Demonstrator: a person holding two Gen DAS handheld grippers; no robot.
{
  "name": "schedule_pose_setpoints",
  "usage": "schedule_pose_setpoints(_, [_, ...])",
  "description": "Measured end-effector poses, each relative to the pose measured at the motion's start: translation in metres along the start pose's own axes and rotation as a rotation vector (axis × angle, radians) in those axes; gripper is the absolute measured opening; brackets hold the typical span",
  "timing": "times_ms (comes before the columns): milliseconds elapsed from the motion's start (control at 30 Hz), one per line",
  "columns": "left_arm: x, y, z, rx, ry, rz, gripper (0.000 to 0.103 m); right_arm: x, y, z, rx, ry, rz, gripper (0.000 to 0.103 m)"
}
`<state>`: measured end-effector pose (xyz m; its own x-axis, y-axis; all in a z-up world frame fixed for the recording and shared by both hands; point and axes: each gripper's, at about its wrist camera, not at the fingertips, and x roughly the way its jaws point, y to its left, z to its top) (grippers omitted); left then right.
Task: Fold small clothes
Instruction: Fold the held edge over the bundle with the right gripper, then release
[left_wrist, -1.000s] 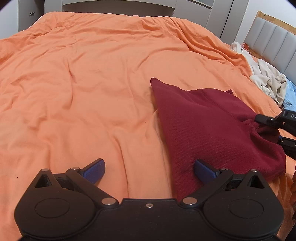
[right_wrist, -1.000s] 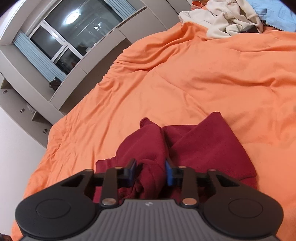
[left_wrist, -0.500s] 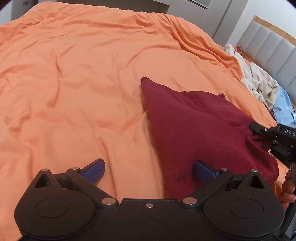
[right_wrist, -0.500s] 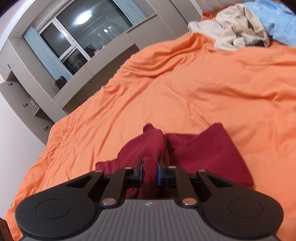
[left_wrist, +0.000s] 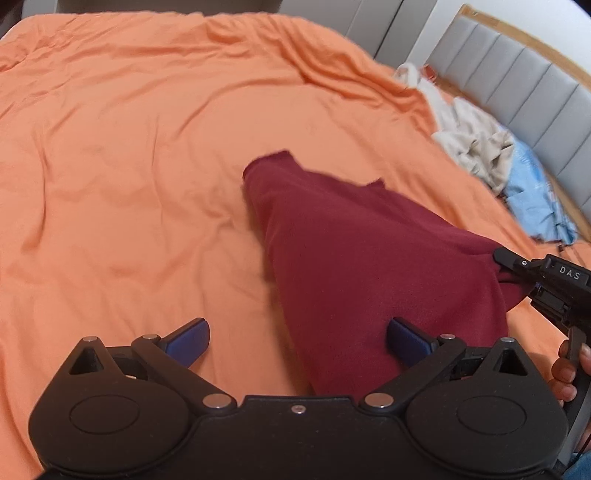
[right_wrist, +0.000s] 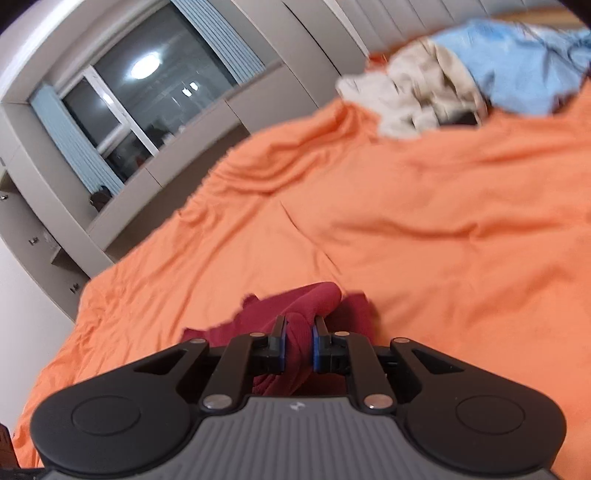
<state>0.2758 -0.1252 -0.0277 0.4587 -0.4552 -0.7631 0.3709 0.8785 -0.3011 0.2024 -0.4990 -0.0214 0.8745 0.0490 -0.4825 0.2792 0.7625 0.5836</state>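
A dark red garment (left_wrist: 354, 258) lies on the orange bed cover (left_wrist: 129, 166), drawn up into a cone toward the right. My right gripper (right_wrist: 298, 338) is shut on a bunched fold of the dark red garment (right_wrist: 295, 314); in the left wrist view the same right gripper (left_wrist: 511, 269) pinches the cloth's right end, with a hand (left_wrist: 569, 365) on its handle. My left gripper (left_wrist: 297, 334) hangs open just above the cloth's near edge, its blue pads (left_wrist: 188, 336) wide apart with nothing pressed between them.
A heap of beige clothes (left_wrist: 476, 147) and a light blue garment (left_wrist: 535, 195) lies near the grey padded headboard (left_wrist: 517, 85). Grey cupboards and a dark window (right_wrist: 147, 96) stand beyond the bed's far side. The orange cover (right_wrist: 443, 240) is wrinkled.
The right gripper's jaws closed onto the red fold and pulled it, dragging the garment across the cover. The left gripper stayed open and drifted sideways; the clothes heap now shows more.
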Motion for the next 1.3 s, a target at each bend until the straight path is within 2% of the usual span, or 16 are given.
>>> schedule_pose_setpoints(100, [0.002,0.005,-0.005,-0.027,-0.001,-0.005,0.103,0.013,-0.001,-0.008,-0.030,0.040,-0.026,0.017])
schedule_pose_setpoints(167, [0.000,0.009,-0.006,-0.046,0.002,-0.006,0.103,0.010,-0.001,-0.010,-0.012,0.038,-0.010,0.025])
schedule_pose_setpoints(267, [-0.006,0.012,-0.004,-0.066,-0.011,-0.007,0.102,-0.007,0.003,-0.012,-0.063,0.023,0.000,0.059])
schedule_pose_setpoints(300, [-0.009,0.012,-0.004,-0.067,-0.019,-0.006,0.102,-0.014,0.006,-0.013,-0.096,0.020,0.007,0.064])
schedule_pose_setpoints(433, [-0.018,0.009,-0.004,-0.061,-0.052,0.009,0.102,-0.044,0.016,-0.024,-0.242,0.009,0.014,0.095])
schedule_pose_setpoints(533, [-0.026,0.008,-0.005,-0.069,-0.075,0.018,0.102,-0.065,0.025,-0.039,-0.355,0.006,0.022,0.101])
schedule_pose_setpoints(600, [-0.030,0.009,-0.007,-0.079,-0.085,0.026,0.102,-0.074,0.034,-0.051,-0.430,0.020,0.026,0.101])
schedule_pose_setpoints(700, [-0.033,0.009,-0.008,-0.078,-0.083,0.042,0.102,-0.084,0.051,-0.072,-0.550,0.014,0.035,0.096])
schedule_pose_setpoints(767, [-0.033,0.009,-0.009,-0.076,-0.075,0.056,0.102,-0.086,0.064,-0.088,-0.619,0.021,0.032,0.089])
schedule_pose_setpoints(867, [-0.032,0.010,-0.011,-0.081,-0.070,0.057,0.102,-0.084,0.082,-0.108,-0.703,0.039,0.060,0.066])
schedule_pose_setpoints(933, [-0.032,0.010,-0.012,-0.080,-0.062,0.056,0.102,-0.076,0.092,-0.118,-0.751,0.059,0.048,0.054])
schedule_pose_setpoints(1100, [-0.034,0.008,-0.013,-0.079,-0.062,0.062,0.103,-0.063,0.108,-0.129,-0.853,0.018,0.010,0.033])
schedule_pose_setpoints(1167, [-0.035,0.006,-0.014,-0.080,-0.063,0.063,0.103,-0.065,0.109,-0.126,-0.856,-0.011,0.023,0.010])
schedule_pose_setpoints(1300, [-0.038,0.005,-0.014,-0.093,-0.069,0.051,0.103,-0.072,0.110,-0.115,-0.837,-0.075,0.017,0.006])
